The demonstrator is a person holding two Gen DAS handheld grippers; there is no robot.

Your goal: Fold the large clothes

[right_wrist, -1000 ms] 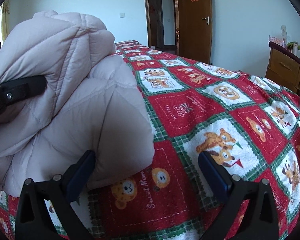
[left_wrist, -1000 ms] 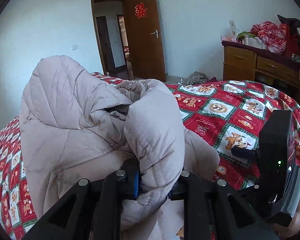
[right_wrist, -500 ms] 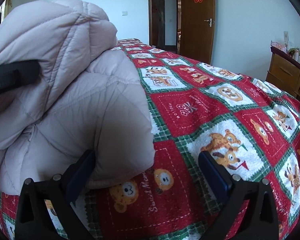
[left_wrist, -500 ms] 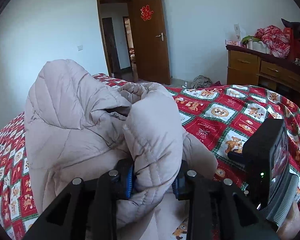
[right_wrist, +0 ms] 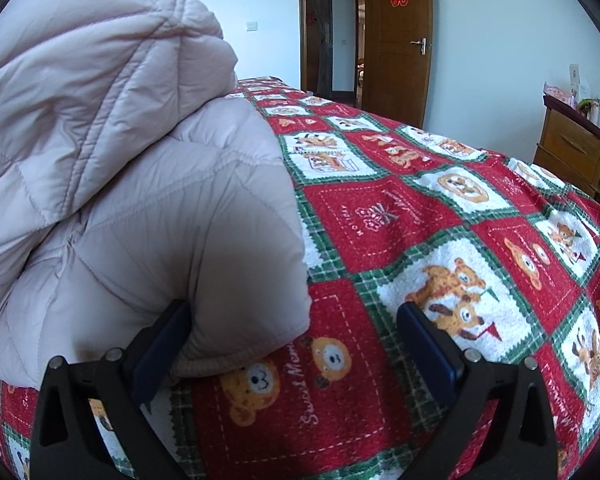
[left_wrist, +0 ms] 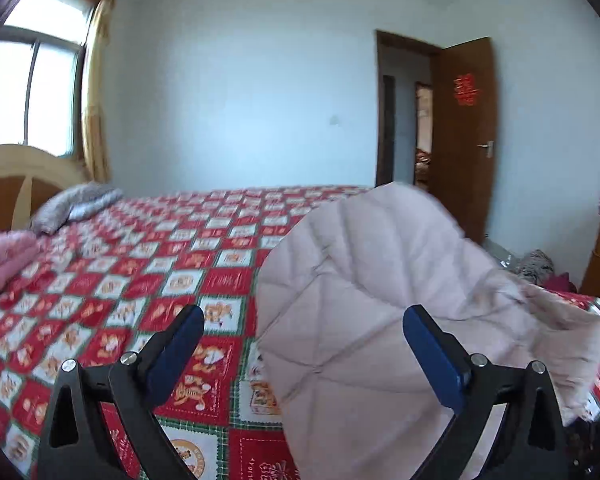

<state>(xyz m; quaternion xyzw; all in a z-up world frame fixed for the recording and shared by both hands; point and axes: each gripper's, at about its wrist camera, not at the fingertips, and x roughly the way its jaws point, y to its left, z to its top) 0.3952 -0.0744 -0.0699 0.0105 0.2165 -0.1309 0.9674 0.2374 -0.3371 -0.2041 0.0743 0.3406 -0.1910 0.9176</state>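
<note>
A pale pink quilted down coat lies bunched on the bed's red teddy-bear blanket. My left gripper is open and holds nothing; the coat lies just ahead, mostly behind its right finger. In the right wrist view the coat fills the left half, folded over itself. My right gripper is open, low over the blanket. A rounded coat edge sits between its fingers against the left one.
A wooden headboard, a grey pillow and pink bedding lie at the bed's far left. A wooden dresser stands to the right. An open brown door is at the back.
My left gripper opened and let go of the coat fold, then swung left toward the headboard and window. My right gripper stayed open and barely moved.
</note>
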